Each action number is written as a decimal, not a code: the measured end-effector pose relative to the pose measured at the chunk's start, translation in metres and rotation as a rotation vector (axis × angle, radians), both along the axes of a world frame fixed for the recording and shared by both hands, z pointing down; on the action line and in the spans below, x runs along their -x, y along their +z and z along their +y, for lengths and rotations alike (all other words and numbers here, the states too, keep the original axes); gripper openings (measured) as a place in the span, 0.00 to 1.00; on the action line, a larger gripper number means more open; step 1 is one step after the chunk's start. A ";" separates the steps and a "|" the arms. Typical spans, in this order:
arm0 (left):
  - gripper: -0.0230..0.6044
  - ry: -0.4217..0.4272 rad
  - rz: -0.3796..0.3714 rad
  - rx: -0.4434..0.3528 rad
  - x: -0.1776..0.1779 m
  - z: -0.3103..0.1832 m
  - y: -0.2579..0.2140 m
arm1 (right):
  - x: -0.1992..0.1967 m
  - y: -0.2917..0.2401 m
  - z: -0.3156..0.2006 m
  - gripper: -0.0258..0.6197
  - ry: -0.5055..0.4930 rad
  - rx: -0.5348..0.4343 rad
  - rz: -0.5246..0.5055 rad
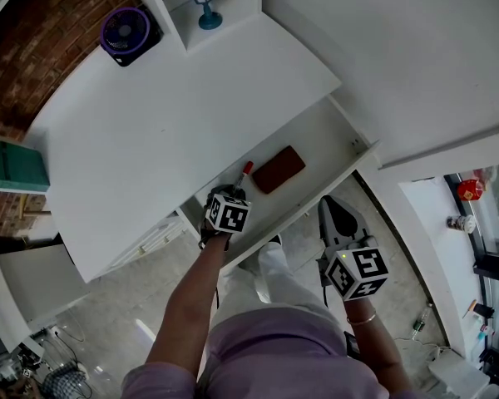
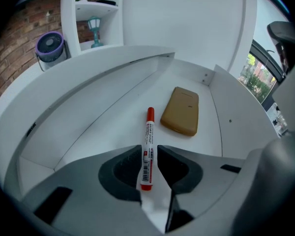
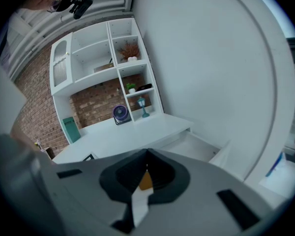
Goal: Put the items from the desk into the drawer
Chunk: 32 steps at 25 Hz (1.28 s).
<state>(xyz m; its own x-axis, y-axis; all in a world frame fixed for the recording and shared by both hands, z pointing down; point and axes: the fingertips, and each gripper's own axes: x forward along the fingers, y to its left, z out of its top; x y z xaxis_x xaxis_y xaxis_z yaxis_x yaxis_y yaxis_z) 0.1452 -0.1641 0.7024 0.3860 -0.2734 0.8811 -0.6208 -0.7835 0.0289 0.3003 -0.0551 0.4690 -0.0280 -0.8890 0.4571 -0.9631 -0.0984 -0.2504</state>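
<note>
Two things lie on the floor of the open drawer point(image 2: 226, 127): a white marker point(image 2: 147, 149) with a red cap, and a flat brown case point(image 2: 181, 111) just beside its capped end, with a narrow gap between them. I hold the left gripper point(image 2: 149, 154) pointing steeply down into the drawer. Its jaws stand apart on either side of the marker's rear end, and the pads do not squeeze it, so the marker rests on the drawer floor. My right gripper point(image 3: 147, 154) hangs back from the drawer's front edge, out over the floor, with its jaws closed together on nothing. At the far side of the white bench point(image 1: 166, 123) sits a purple fan point(image 1: 126, 32), and a small blue lamp point(image 1: 205, 2) stands in the shelf nook beside it.
</note>
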 end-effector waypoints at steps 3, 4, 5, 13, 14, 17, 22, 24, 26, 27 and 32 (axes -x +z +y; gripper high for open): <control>0.19 -0.002 0.014 -0.016 -0.002 0.000 -0.009 | 0.003 -0.001 0.000 0.04 -0.009 -0.006 -0.001; 0.19 -0.004 0.018 -0.023 -0.002 0.000 -0.013 | 0.005 -0.001 -0.001 0.04 -0.013 -0.009 -0.002; 0.18 -0.009 0.022 -0.031 -0.002 -0.001 -0.017 | 0.007 -0.002 -0.001 0.04 -0.018 -0.012 -0.002; 0.11 -0.058 0.101 -0.130 0.000 -0.006 -0.069 | 0.020 -0.006 -0.003 0.04 -0.053 -0.033 -0.007; 0.10 -0.063 0.115 -0.140 0.002 -0.006 -0.076 | 0.023 -0.008 -0.004 0.04 -0.059 -0.037 -0.007; 0.10 -0.071 0.153 -0.169 0.008 -0.007 -0.097 | 0.030 -0.013 -0.006 0.04 -0.076 -0.051 -0.007; 0.08 -0.099 0.217 -0.208 0.026 -0.007 -0.129 | 0.044 -0.021 -0.011 0.04 -0.106 -0.072 -0.006; 0.07 -0.108 0.242 -0.229 0.034 -0.006 -0.141 | 0.049 -0.023 -0.013 0.04 -0.117 -0.079 -0.006; 0.06 -0.123 0.262 -0.239 0.043 -0.004 -0.152 | 0.055 -0.025 -0.014 0.04 -0.128 -0.083 -0.004; 0.06 -0.133 0.273 -0.240 0.046 -0.003 -0.157 | 0.057 -0.026 -0.015 0.04 -0.133 -0.086 -0.003; 0.05 -0.174 0.323 -0.259 0.063 -0.001 -0.179 | 0.070 -0.031 -0.018 0.04 -0.161 -0.094 0.001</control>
<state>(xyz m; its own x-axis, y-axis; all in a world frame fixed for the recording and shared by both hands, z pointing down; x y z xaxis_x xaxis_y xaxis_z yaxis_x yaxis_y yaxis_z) 0.0825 -0.1654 0.5235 0.5587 -0.5541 0.6171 -0.7351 -0.6754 0.0591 0.2302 -0.0731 0.4383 -0.1726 -0.9119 0.3723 -0.9648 0.0805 -0.2503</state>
